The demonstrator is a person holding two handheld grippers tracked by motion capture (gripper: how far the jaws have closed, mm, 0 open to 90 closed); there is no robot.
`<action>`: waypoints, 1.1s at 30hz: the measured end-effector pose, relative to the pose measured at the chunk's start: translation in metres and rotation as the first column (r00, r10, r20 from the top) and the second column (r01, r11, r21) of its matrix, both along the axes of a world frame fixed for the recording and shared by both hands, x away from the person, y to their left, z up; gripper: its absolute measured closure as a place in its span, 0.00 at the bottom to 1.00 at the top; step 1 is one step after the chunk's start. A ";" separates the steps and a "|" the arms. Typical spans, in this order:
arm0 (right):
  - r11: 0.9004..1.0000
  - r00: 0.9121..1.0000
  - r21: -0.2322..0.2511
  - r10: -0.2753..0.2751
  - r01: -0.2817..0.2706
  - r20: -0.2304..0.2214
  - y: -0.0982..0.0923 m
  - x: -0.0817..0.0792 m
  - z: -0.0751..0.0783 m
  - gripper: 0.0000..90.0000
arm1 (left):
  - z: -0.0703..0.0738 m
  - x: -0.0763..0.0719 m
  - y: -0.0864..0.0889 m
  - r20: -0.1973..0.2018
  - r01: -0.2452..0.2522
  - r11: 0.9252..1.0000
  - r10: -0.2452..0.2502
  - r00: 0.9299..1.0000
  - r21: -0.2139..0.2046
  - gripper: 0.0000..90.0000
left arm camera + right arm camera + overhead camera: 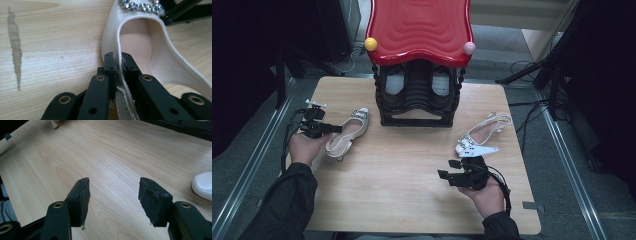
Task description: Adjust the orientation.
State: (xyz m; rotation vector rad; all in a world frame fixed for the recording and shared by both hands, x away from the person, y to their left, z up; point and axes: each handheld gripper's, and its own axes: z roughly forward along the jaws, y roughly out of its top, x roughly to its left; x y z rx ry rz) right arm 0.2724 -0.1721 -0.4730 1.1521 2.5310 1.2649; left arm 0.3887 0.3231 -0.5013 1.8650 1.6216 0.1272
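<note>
The sandal's (pixel 140 47) side wall sits pinched between the left fingers (pixel 110 70).

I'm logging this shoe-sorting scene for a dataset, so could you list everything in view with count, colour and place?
Left sandal: one, cream with a jewelled band, on the table's left side, its side wall pinched in the left tool.
Right sandal: one, white with thin straps, on the table's right side, free of both tools.
Shoe rack: one, black frame with a red wavy top, at the table's far edge, a pair of shoes inside.
Balls: one yellow, one pink, at the red top's front corners.
Table: one, light wood.
Left tool: black, shut on the left sandal.
Right tool: black, jaws open over bare wood.
</note>
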 end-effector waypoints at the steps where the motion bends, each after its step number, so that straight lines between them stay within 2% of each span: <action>1: 1.000 1.000 0.002 -0.001 0.001 0.001 0.000 0.000 0.000 0.48 | 0.001 0.000 0.001 -0.002 -0.001 1.000 0.001 1.000 -0.019 0.95; 9: 1.000 1.000 0.004 -0.004 0.004 0.001 -0.001 0.001 0.001 0.48 | 0.011 -0.006 0.000 0.017 0.016 0.999 -0.016 1.000 -0.036 0.96; 11: 1.000 1.000 0.005 0.000 0.000 0.002 -0.001 0.001 0.001 0.48 | 0.013 -0.008 0.000 0.020 0.018 0.998 -0.017 1.000 -0.053 0.96; 14: 1.000 1.000 0.008 0.002 -0.002 0.000 0.001 0.002 0.001 0.48 | 0.018 -0.013 -0.001 0.028 0.028 0.997 -0.026 0.999 -0.072 0.96; 18: 1.000 1.000 0.010 0.015 -0.016 0.008 0.003 0.005 0.001 0.47 | 0.024 -0.021 -0.003 0.043 0.042 0.996 -0.039 0.998 -0.073 0.96; 26: 0.999 0.999 0.027 0.032 -0.032 0.015 0.009 0.010 0.004 0.47 | 0.028 -0.038 -0.010 0.030 0.062 0.994 -0.060 0.998 -0.095 0.96; 33: 0.998 0.998 0.039 0.054 -0.054 0.022 0.015 0.016 0.005 0.48 | 0.032 -0.051 -0.020 0.033 0.088 0.990 -0.085 0.996 -0.106 0.96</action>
